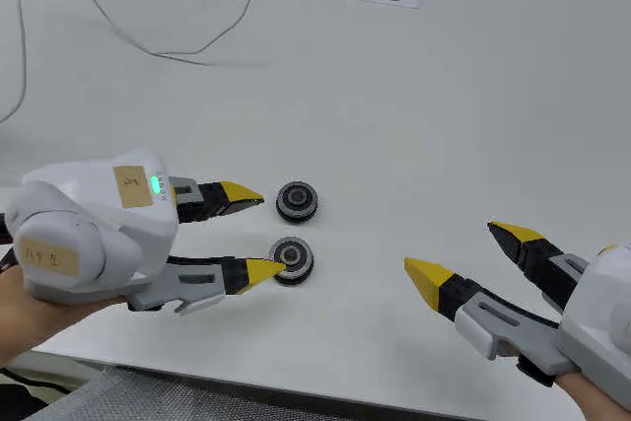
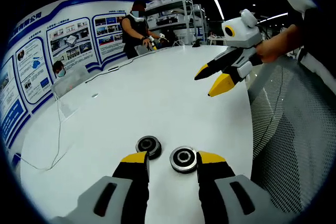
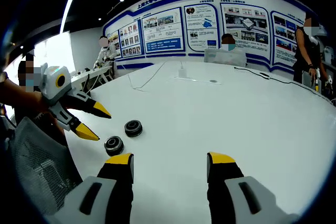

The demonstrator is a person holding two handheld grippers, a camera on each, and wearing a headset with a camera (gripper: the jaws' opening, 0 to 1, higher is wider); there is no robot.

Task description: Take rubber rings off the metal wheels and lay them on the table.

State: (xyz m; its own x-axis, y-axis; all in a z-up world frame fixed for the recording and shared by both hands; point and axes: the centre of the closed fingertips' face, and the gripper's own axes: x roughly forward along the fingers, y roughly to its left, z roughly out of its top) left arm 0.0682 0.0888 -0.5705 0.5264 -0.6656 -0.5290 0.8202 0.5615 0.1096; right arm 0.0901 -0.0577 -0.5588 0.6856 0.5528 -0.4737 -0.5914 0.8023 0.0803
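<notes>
Two small round metal wheels, each wearing a dark rubber ring around its rim, are lying flat on the white table point(image 1: 473, 96). No tray or box is holding them. The nearer wheel point(image 1: 292, 259) and the farther wheel point(image 1: 297, 201) are sitting just beside each other but not touching. Both rings look to be still seated on their wheels, so I judge that the stripping is not yet begun.

The left tongs point(image 1: 258, 236) are hovering low at the wheels with the yellow-tipped jaws standing apart and gripping nothing. One tip is sitting right at the edge of the nearer wheel, though I cannot tell whether it is touching. In the left gripper view that wheel point(image 2: 184, 159) is lying inside the gap of the left tongs point(image 2: 172, 157), close to one jaw. The other wheel point(image 2: 148, 146) is sitting just ahead of the opposite jaw. This placement is probably lining the jaws up to pin the nearer wheel or catch its ring.

The right tongs point(image 1: 458, 251) are waiting well apart to the side, jaws spread and empty. They are pointing toward the wheels, probably ready to steady the wheel or pull the ring.
</notes>
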